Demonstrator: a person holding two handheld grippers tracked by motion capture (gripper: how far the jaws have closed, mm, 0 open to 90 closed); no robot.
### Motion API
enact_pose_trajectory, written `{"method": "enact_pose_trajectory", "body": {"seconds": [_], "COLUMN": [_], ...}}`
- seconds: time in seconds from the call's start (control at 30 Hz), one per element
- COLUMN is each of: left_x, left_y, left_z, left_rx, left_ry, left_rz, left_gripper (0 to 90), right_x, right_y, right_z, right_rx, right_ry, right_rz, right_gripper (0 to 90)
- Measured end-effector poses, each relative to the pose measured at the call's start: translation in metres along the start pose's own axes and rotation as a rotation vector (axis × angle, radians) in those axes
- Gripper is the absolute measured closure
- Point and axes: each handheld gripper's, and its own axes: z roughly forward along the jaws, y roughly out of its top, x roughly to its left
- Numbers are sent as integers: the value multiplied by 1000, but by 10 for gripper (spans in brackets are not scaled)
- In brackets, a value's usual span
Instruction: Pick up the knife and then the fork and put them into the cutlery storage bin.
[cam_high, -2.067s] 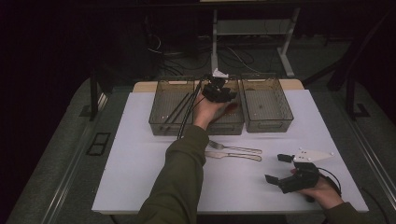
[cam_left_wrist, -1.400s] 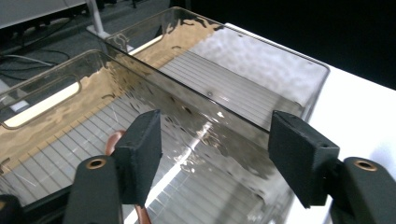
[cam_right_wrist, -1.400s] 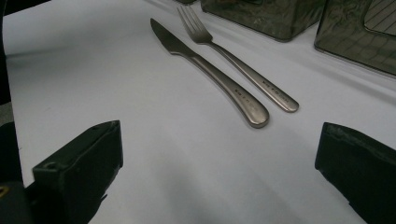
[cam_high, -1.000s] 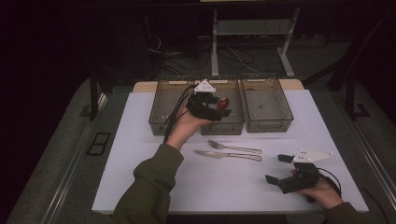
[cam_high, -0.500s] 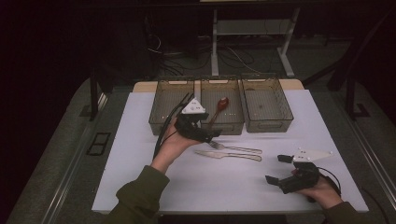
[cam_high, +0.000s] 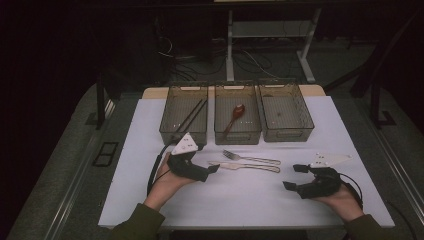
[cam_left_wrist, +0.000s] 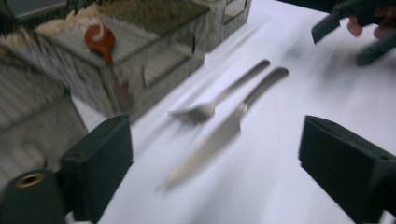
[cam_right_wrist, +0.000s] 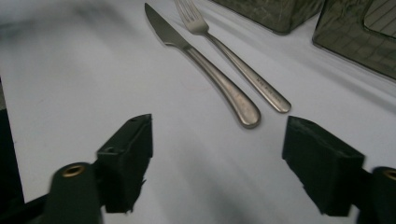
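Two pieces remain on the bench (cam_high: 150, 200): knife (cam_high: 245, 166) and fork (cam_high: 250, 158). Left gripper (cam_high: 214, 169), back from the middle bin (cam_high: 237, 135) where the spoon (cam_high: 234, 118) lies, has just been opening, empty; right gripper (cam_high: 295, 176), also apart and empty, has been narrowing.

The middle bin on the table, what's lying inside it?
The middle bin holds one wooden spoon, bowl toward the far end. Through the tinted wall its handle end looks blurred in the left gripper view.

Left gripper (cam_high: 212, 169): black body, blocky black jaws, grey three-cornered top plate, trailing black cable. Right gripper (cam_high: 294, 177): same build. Sleeves (cam_high: 137, 224): olive green.
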Motion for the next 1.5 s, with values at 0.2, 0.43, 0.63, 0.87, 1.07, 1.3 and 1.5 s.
{"method": "enact_pose_trajectory", "body": {"seconds": [0.2, 0.43, 0.63, 0.87, 1.07, 1.3, 1.5], "left_x": [-7, -8, -7, -4, -4, -3, -5], "left_y": [-26, -45, -54, -57, -55, -55, -56], "left_z": [-10, -20, -26, -24, -23, -24, -23], "left_rx": [24, 51, 67, 74, 81, 86, 98], "left_ry": [11, 10, 14, 6, 4, 6, 4], "left_rz": [-7, -58, -68, -77, -90, -108, -86], "left_gripper": [5, 0, 0, 0, 0, 0, 0], "right_x": [-8, -10, -16, -26, -33, -33, -32], "right_y": [12, 26, 38, 50, 53, 49, 48], "right_z": [7, 18, 28, 53, 73, 81, 84], "right_rx": [2, 14, 22, 54, 89, 127, 138], "right_ry": [18, 34, 47, 72, 88, 89, 88], "right_rz": [7, -25, -57, -39, -48, -69, -88], "right_gripper": [492, 743, 869, 887, 887, 887, 888]}}
